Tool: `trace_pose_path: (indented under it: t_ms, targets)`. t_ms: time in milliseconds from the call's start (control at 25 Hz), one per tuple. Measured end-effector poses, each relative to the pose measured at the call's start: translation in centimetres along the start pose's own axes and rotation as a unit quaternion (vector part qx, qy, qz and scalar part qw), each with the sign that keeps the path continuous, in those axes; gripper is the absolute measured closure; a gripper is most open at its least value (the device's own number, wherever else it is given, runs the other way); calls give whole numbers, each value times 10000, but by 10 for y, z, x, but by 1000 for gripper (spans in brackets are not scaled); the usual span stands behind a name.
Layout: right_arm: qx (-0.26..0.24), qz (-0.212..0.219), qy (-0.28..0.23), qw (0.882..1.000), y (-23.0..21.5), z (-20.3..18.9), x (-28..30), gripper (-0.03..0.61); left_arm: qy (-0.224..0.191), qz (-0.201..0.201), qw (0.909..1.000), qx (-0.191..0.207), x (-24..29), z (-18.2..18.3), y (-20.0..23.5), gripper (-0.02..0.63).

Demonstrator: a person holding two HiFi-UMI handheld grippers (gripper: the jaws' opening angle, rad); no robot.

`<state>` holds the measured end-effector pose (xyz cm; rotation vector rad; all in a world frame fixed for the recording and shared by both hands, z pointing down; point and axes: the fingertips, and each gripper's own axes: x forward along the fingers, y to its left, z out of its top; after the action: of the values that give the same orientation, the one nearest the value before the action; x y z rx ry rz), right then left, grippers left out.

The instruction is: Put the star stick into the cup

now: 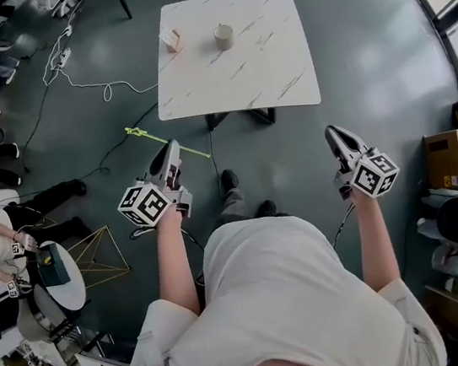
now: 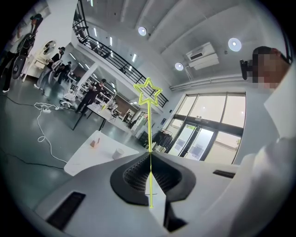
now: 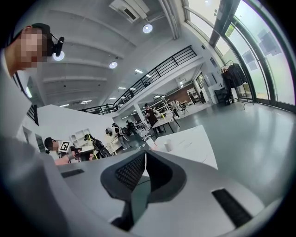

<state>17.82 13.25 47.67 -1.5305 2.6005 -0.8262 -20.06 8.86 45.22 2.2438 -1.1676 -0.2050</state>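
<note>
I found my left hand-held gripper clamped on the star stick, right hand-held gripper closed on nothing, cup on table at twelve o'clock

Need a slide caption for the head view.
Left gripper holds the star stick; right gripper shut, empty; cup on table ahead.

Head cam: steeply down, table well ahead. Gripper views look fwd along jaws — all three share table w/ cup.
</note>
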Motion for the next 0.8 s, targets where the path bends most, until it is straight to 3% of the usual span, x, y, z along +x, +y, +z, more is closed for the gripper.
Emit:
trace_pose_path:
  t_ms: [800]
  targets:
    - [96, -414, -13, 9991, 7, 45, 146, 551, 421, -516, 9977, -103, 111, 81, 110, 597]
